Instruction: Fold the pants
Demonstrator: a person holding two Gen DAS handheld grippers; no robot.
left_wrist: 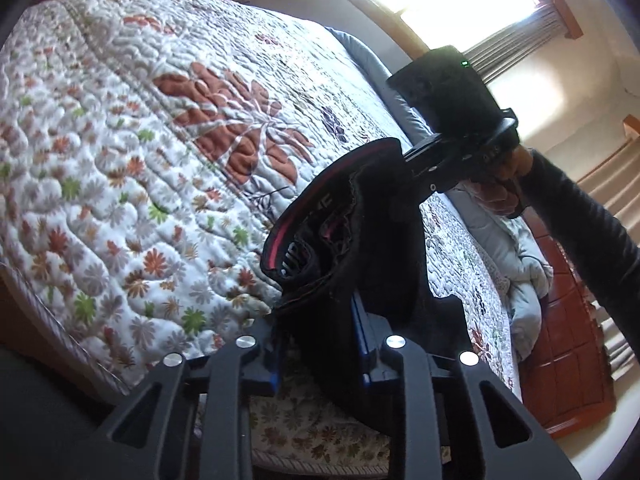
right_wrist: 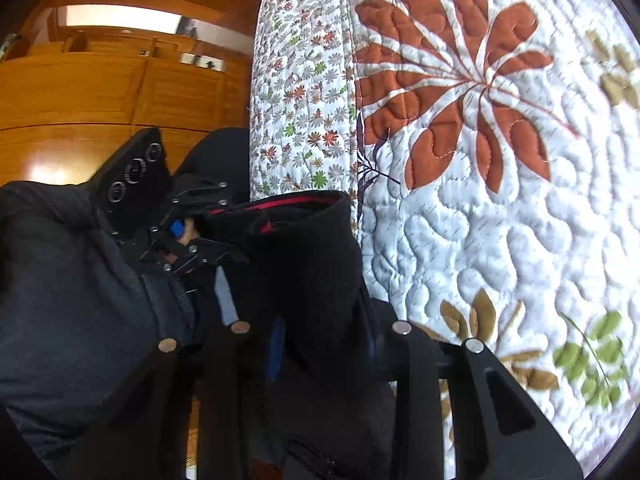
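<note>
Black pants [left_wrist: 320, 240], waistband stretched between both clenched claws, hang over quilt [left_wrist: 120, 140].

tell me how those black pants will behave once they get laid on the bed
Probably floppy: the black pants sag and bunch between the left gripper and right gripper. The fuzzy fabric likely grips the quilt rather than sliding. The waistband seems a little firmer.

A home bedroom. A bed under a white quilted bedspread [left_wrist: 120, 128] printed with rust-red leaves and small flowers fills the view from 9 to 1 o'clock. A sunlit window with grey curtains [left_wrist: 508, 40] sits at 1 o'clock. Glossy orange-brown wooden wardrobe panels [right_wrist: 100, 92] stand at 10 o'clock in the right wrist view.
</note>
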